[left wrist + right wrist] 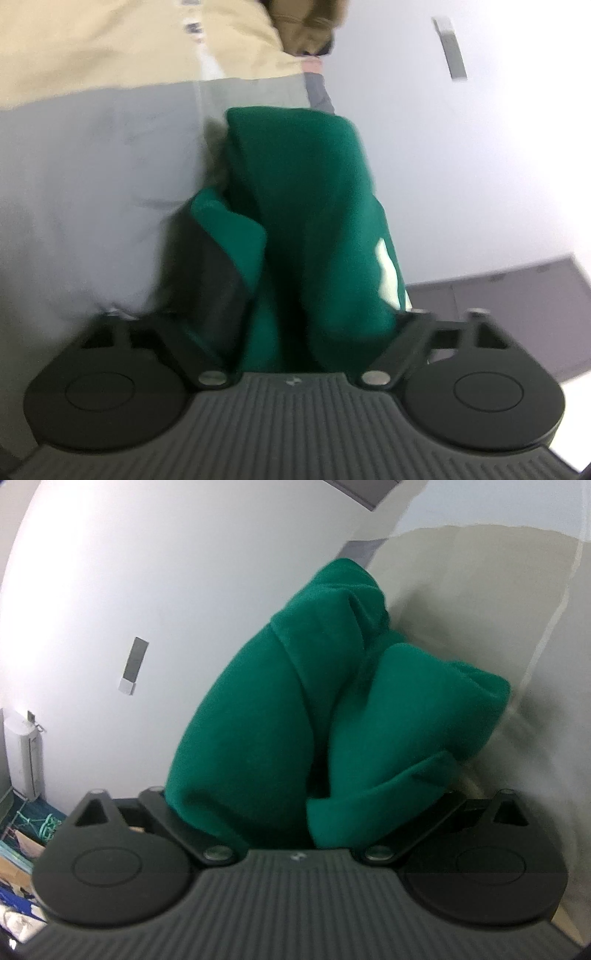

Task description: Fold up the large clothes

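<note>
A green garment [310, 221] with a white printed mark hangs bunched in front of the left wrist camera, held up in the air. My left gripper [295, 332] is shut on its fabric; the fingertips are buried in the cloth. The same green garment [332, 720] fills the right wrist view in thick folds. My right gripper [306, 819] is shut on it too, fingertips hidden by the cloth. Both cameras point upward toward the ceiling.
The person's torso, in a beige and grey top [92, 129], stands close on the left of the left wrist view and on the right of the right wrist view [498, 609]. White ceiling with a light fitting [450, 48]. A white appliance [22, 753] and clutter at lower left.
</note>
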{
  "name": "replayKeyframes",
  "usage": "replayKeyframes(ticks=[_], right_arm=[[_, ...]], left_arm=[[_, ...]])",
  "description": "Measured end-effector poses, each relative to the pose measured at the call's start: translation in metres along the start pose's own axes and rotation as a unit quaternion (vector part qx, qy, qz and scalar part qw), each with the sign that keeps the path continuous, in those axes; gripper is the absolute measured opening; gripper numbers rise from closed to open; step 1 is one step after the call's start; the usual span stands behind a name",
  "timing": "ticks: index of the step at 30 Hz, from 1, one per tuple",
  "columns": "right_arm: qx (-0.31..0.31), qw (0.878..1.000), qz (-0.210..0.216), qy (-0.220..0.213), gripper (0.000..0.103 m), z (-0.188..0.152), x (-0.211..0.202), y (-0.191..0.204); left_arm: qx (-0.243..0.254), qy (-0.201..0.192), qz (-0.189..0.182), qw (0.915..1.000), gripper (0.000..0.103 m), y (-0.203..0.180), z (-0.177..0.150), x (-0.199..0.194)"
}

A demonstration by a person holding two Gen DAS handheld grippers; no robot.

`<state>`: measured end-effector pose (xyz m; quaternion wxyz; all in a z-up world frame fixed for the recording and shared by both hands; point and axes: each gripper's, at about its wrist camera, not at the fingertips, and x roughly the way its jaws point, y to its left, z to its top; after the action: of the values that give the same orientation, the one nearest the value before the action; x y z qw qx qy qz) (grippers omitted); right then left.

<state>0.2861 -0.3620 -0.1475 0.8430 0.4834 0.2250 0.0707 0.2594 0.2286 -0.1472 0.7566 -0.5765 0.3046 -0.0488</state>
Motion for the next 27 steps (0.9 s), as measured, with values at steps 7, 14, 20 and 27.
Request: replayKeyframes(ticks=[7,14,20,27], right_arm=[[-0.109,0.993,0.017,0.034,0.049,0.015,-0.008,0.032],[-0.180,0.982,0.032,0.035,0.041,0.030,-0.047,0.060],[-0.223,0.974,0.028,0.000,0.041,0.066,-0.106,0.065],[-0.210,0.975,0.021,-0.072,0.041,0.130,-0.178,0.033]], left_arm=[[0.066,0.010,-0.020,0.9976,0.044,-0.020,0.000,-0.004],[0.109,0.039,-0.060,0.9915,0.043,-0.050,-0.022,-0.016],[0.152,0.088,-0.078,0.9814,0.042,-0.094,-0.067,0.015],[0.199,0.116,-0.108,0.9670,0.042,-0.169,-0.131,0.058]])
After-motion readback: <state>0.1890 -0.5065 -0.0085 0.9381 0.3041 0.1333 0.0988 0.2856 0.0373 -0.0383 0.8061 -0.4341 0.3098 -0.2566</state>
